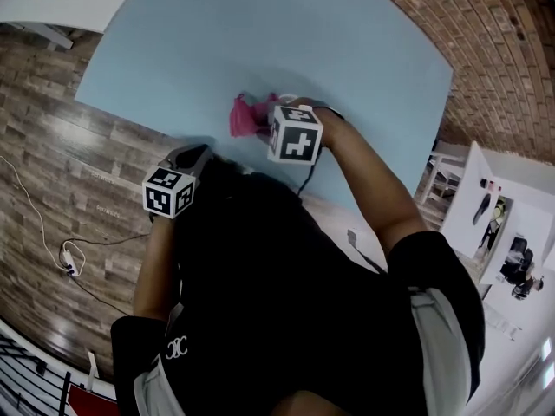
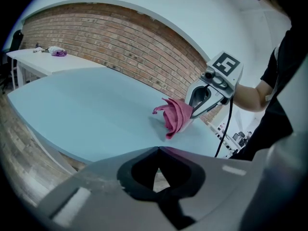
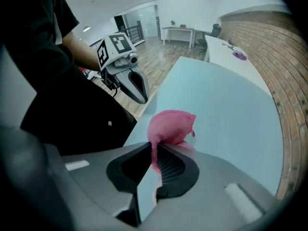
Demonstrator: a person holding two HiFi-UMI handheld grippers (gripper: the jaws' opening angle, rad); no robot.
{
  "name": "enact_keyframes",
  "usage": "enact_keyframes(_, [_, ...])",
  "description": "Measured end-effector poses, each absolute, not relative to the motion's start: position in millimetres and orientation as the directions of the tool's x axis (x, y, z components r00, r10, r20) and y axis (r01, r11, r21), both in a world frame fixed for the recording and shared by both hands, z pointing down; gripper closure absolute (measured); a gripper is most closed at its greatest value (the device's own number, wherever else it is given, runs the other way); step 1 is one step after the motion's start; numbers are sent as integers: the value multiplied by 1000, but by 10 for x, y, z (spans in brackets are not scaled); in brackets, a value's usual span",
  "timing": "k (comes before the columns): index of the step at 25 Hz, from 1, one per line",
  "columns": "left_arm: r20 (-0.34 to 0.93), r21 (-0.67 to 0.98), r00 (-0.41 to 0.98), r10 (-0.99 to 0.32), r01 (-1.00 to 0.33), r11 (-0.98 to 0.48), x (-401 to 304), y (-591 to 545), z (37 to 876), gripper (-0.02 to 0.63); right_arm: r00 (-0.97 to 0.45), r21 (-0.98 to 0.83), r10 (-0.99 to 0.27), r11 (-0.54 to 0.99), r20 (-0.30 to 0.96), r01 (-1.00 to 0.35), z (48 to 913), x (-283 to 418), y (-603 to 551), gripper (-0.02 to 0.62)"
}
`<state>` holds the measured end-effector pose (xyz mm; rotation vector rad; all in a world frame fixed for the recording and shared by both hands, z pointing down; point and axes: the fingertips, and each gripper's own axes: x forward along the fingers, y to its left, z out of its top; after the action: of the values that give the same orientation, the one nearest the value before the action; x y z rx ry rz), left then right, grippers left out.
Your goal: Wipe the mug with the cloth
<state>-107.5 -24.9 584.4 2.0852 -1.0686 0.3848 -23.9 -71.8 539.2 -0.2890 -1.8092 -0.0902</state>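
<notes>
While the head view gives me little beyond two marker cubes and the person's arms over the near edge of the light blue table [image 1: 260,42], the gripper views fill in the jaws. From the right gripper [image 3: 155,147] view I see its jaws closed on a fold of the pink cloth [image 3: 171,126], which bulges up in a rounded lump just past the tips. The left gripper [image 2: 158,149] view shows its own tips meeting with nothing between them. It also gives me the cloth from the side, bunched and hanging in a point from the right gripper, low over the tabletop near the near edge. I cannot tell whether that point touches the surface.

Only the head view places the two grippers against each other. The right one is at the cloth, over the table. The left one is well back, over the table's edge and the wood floor [image 1: 61,146], apart from the cloth. Only the gripper views show the brick wall [image 2: 120,42] and the white desk [image 2: 48,61] beyond the table.

In the head view the person's dark shirt and forearms hide both sets of jaws, and the right cube covers part of the cloth. I cannot make out the mug in any view. Small objects on the white desk are too far off to name
</notes>
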Motion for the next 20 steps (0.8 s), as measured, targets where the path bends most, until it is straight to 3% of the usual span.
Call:
enact_keyframes(8, [571, 487, 620, -539, -784, -386, -1008, -273, 5880, 601, -378, -61, 88, 995, 922, 82, 5454, -208, -543, 558])
enact_keyframes(20, [593, 479, 627, -506, -779, -404, -960, -232, 5921, 601, -408, -69, 53, 997, 911, -24, 5587, -47, -309, 558])
